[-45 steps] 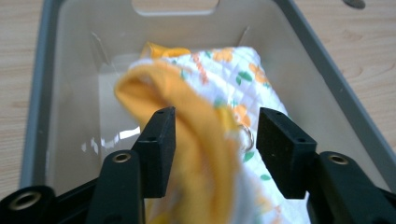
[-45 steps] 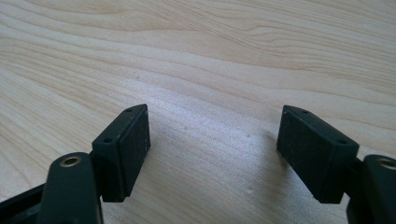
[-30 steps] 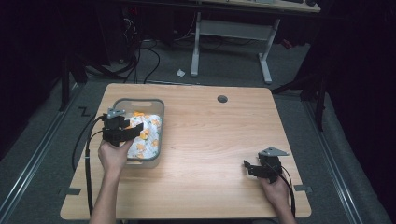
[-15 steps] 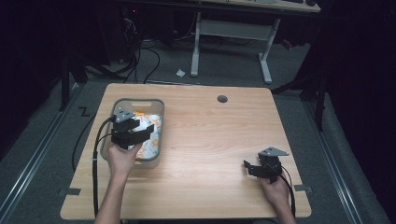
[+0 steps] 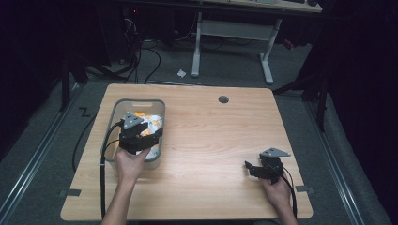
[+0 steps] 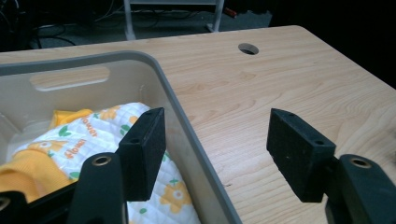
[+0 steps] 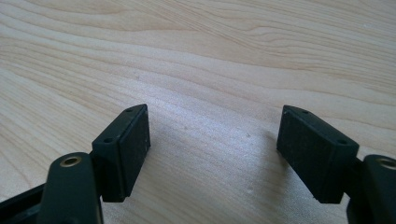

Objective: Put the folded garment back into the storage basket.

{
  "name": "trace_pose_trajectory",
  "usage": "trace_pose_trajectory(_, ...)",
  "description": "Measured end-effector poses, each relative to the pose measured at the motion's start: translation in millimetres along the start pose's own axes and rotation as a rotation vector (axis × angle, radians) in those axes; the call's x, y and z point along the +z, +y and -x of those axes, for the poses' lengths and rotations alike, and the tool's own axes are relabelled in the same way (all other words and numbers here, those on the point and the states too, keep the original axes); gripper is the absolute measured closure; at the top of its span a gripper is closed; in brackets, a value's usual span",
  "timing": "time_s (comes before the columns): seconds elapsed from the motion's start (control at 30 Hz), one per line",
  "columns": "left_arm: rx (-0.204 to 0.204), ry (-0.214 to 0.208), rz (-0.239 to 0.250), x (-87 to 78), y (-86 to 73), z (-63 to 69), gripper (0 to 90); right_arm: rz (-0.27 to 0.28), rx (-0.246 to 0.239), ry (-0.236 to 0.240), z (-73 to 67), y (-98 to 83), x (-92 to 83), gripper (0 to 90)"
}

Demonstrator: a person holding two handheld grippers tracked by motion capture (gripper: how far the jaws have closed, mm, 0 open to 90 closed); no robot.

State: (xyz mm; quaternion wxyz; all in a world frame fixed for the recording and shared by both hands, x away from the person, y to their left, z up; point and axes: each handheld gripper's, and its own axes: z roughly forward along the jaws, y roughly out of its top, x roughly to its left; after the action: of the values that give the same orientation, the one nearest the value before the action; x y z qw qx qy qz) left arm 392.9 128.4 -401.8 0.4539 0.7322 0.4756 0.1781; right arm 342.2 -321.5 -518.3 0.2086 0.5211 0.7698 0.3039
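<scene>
A grey plastic bin (image 5: 112,108) stands on the left of the wooden table (image 5: 225,136). Inside it lies a white quilted cloth with orange flowers (image 5: 153,123) beside yellow fabric. My left gripper (image 5: 152,135) hovers over the bin's right side. In the left gripper view its jaws (image 6: 217,144) have just been opening and stand apart, one over the cloth (image 6: 93,135) and one over the table, with the bin's wall (image 6: 187,121) below the gap and untouched. My right gripper (image 5: 248,167) rests low at the table's near right, open (image 7: 212,149) over bare wood.
A round cable hole (image 5: 223,99) sits near the table's far edge. Beyond the table are a desk frame (image 5: 234,33) and cables on the floor. A black cable (image 5: 102,159) trails from the left gripper over the table's near left edge.
My left gripper has moved to the right, from over the bin's middle to its right wall. The right gripper has stayed where it was.
</scene>
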Motion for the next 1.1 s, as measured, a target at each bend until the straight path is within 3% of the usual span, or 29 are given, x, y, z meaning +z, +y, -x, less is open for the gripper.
trace_pose_trajectory(0.23, -0.012, -0.031, -0.025, 6.1, 0.9, 8.2, 36.4, 0.0, 0.0, 0.0, 0.0, 0.0, 0.0, 25.8)
trace_pose_trajectory(0.7, 0.03, -0.096, -0.034, 15.8, -4.4, 35.0, 36.1, 0.0, 0.001, 0.0, -0.1, 0.0, 0.0, 25.8)
trace_pose_trajectory(0.93, 0.04, -0.129, -0.045, 24.5, -13.8, 49.5, 36.1, 0.0, -0.001, 0.0, 0.1, 0.0, 0.0, 25.8)
trace_pose_trajectory(1.1, 0.033, -0.14, -0.04, 27.9, -18.5, 52.5, 36.2, 0.0, 0.0, 0.0, 0.0, 0.0, 0.0, 25.9)
